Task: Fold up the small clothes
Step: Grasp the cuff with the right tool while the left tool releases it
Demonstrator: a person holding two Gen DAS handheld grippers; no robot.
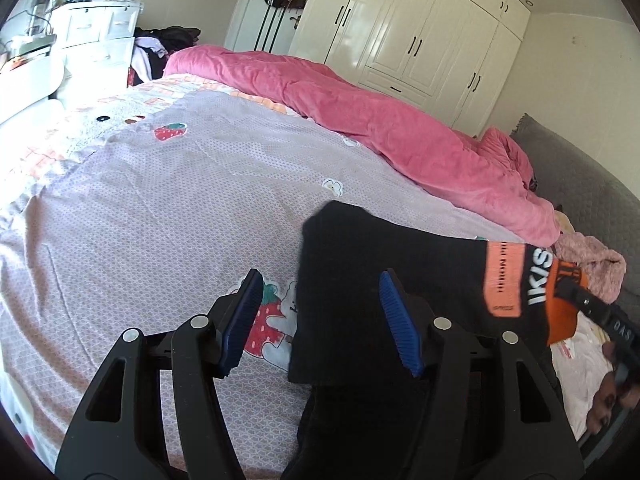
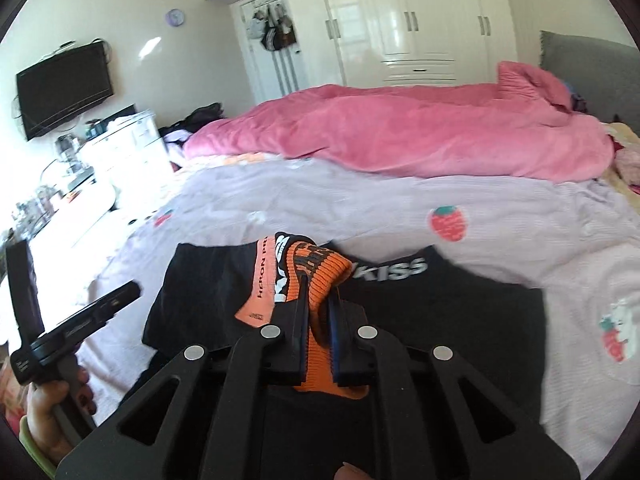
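Note:
A black garment (image 1: 360, 264) with an orange ribbed band (image 2: 320, 268) and white "KISS" lettering lies on the lilac bedsheet (image 1: 160, 200). In the right wrist view my right gripper (image 2: 318, 300) is shut on the bunched orange band, lifting it above the black cloth (image 2: 440, 320). The left wrist view shows that same gripper (image 1: 576, 296) at the right, pinching the band (image 1: 560, 320). My left gripper (image 1: 320, 316) stands open at the garment's left edge. One blue pad is over the black cloth, the other is over the sheet, and neither presses on it.
A pink duvet (image 1: 400, 128) is heaped along the far side of the bed. A grey headboard (image 1: 580, 184) and loose pale clothes (image 1: 576, 368) are at the right. White drawers (image 1: 96, 28) stand beyond the bed's left edge. A hand (image 2: 52, 412) holds the left gripper's handle.

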